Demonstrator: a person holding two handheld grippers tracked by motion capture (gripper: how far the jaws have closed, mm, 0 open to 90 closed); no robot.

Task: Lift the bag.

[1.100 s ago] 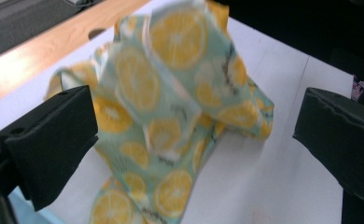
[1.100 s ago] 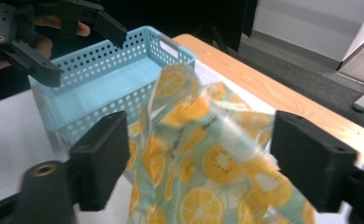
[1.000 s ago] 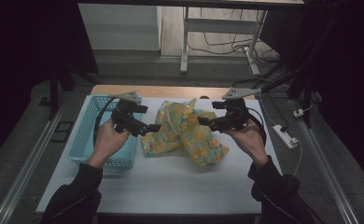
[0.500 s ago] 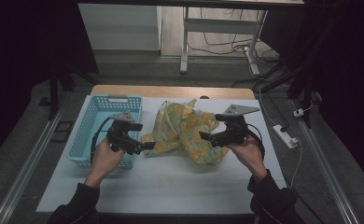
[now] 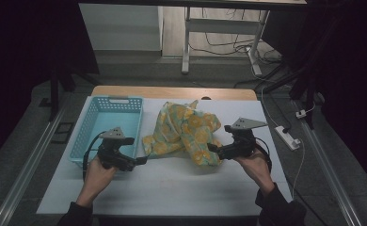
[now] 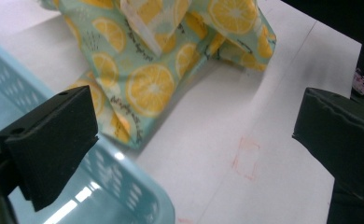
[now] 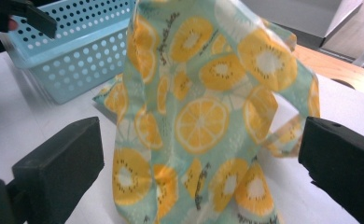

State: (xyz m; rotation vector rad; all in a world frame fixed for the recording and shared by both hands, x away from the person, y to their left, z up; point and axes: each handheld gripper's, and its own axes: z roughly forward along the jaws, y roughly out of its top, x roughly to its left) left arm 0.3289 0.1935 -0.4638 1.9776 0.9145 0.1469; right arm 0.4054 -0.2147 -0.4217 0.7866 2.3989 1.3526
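The cloth (image 5: 185, 132) lies on the table (image 5: 181, 188), near its middle. The basket (image 5: 107, 127) stands left of the cloth, just beside it. The left gripper (image 5: 141, 161) is at the near left corner of the cloth, in front of the basket. The right gripper (image 5: 211, 148) is at the near right edge of the cloth. A power strip (image 5: 286, 137) lies right of the cloth, off the table.

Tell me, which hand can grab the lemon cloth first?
Probably the right. The right hand-held gripper is open with the cloth already between its jaws. The left hand-held gripper is open too, but sits by the basket, just short of the cloth's corner.
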